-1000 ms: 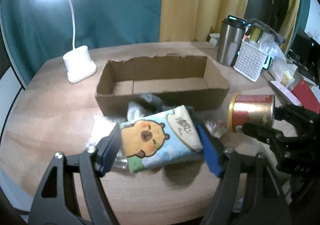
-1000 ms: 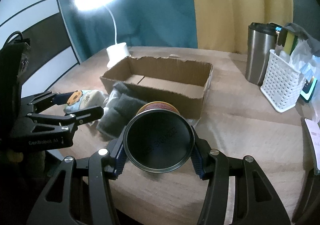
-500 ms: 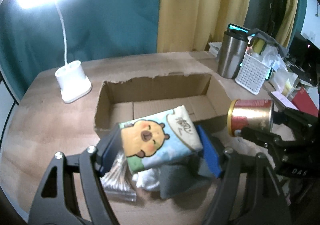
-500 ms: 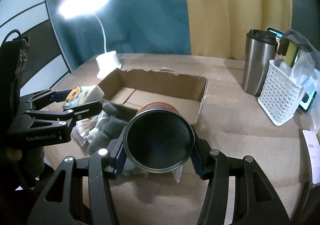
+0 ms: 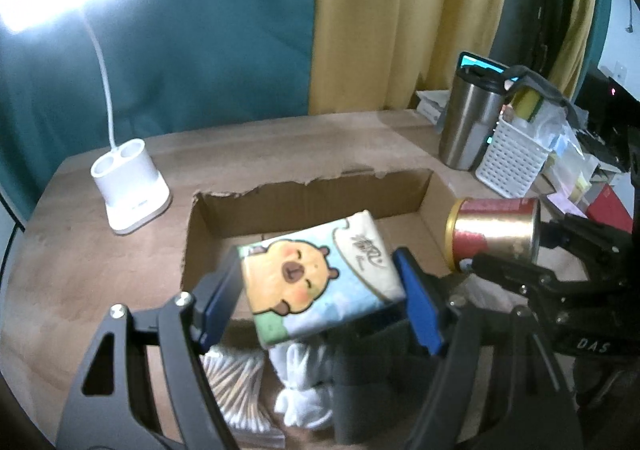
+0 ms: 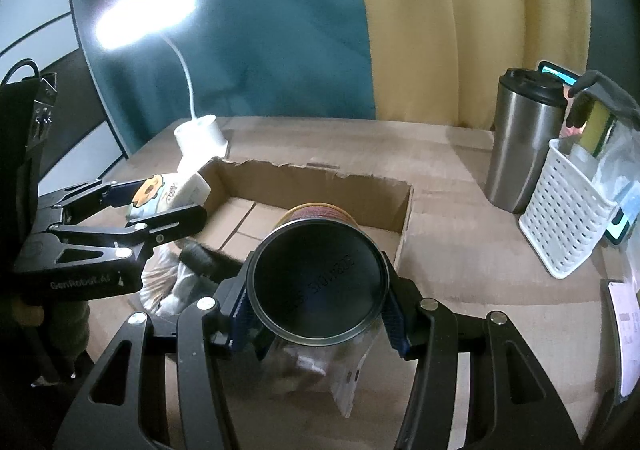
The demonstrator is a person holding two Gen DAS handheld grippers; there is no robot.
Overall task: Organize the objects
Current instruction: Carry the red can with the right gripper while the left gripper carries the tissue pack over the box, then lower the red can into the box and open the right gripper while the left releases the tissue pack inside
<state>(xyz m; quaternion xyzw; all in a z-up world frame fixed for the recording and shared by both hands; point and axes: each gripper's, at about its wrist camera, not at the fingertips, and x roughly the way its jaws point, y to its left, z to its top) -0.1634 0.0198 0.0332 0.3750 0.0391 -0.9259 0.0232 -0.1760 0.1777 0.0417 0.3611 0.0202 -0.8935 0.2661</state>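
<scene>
The left wrist view looks forward and down along the left tool (image 5: 318,302), close over the near edge of the cardboard box (image 5: 208,226), with the tissue pack (image 5: 316,276) filling the lower centre. It faces the curtains; the right tool (image 5: 500,250) enters at the right edge.

The right wrist view looks along the right tool (image 6: 316,314), the can (image 6: 318,282) end-on at centre, very near. The left tool (image 6: 160,201) shows at the left edge.

Both views share the box (image 6: 404,217), desk lamp (image 5: 128,193) (image 6: 200,133), steel tumbler (image 5: 466,125) (image 6: 522,145), white basket (image 5: 512,161) (image 6: 564,221) and bench (image 5: 80,250) (image 6: 460,250).

box floor (image 5: 404,234) partly behind tissue pack (image 5: 316,276)
</scene>
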